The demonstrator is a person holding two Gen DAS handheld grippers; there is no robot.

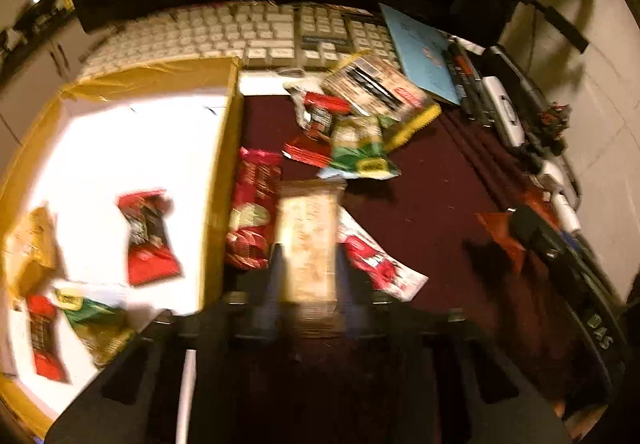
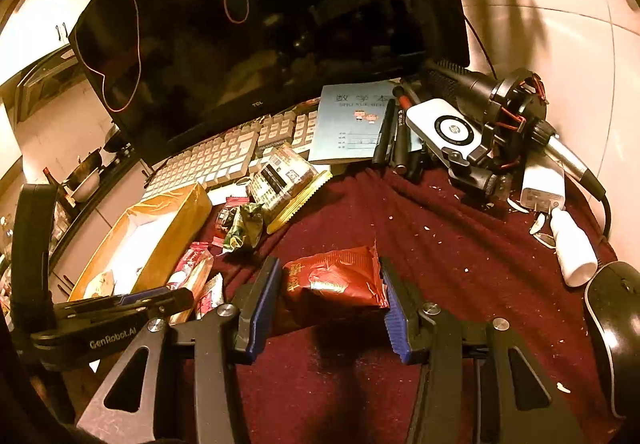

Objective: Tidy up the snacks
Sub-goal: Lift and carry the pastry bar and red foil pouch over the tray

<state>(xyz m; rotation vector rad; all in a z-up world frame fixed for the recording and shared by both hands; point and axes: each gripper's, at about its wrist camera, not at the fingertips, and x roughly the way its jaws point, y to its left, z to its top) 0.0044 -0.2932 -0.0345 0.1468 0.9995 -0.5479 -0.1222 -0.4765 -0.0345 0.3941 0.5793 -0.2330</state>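
Note:
In the left wrist view my left gripper (image 1: 310, 252) is shut on a tan snack bar (image 1: 308, 220), held just right of the cardboard box (image 1: 224, 164). The box's white floor holds several snacks, among them a red packet (image 1: 148, 240) and a green one (image 1: 96, 320). More snacks lie on the maroon cloth: a long red packet (image 1: 252, 212), a white-and-red one (image 1: 380, 264) and a pile (image 1: 360, 116) near the keyboard. In the right wrist view my right gripper (image 2: 328, 296) grips a red snack packet (image 2: 336, 276) between its blue pads. The left gripper (image 2: 182, 294) shows at the lower left there.
A keyboard (image 1: 240, 32) and a dark monitor (image 2: 260, 24) stand behind the box. A blue notebook (image 2: 352, 124), pens, a power bank (image 2: 444, 128) and a microphone crowd the back right. A white bottle (image 2: 572, 244) and a black mouse (image 2: 616, 324) lie at the right edge.

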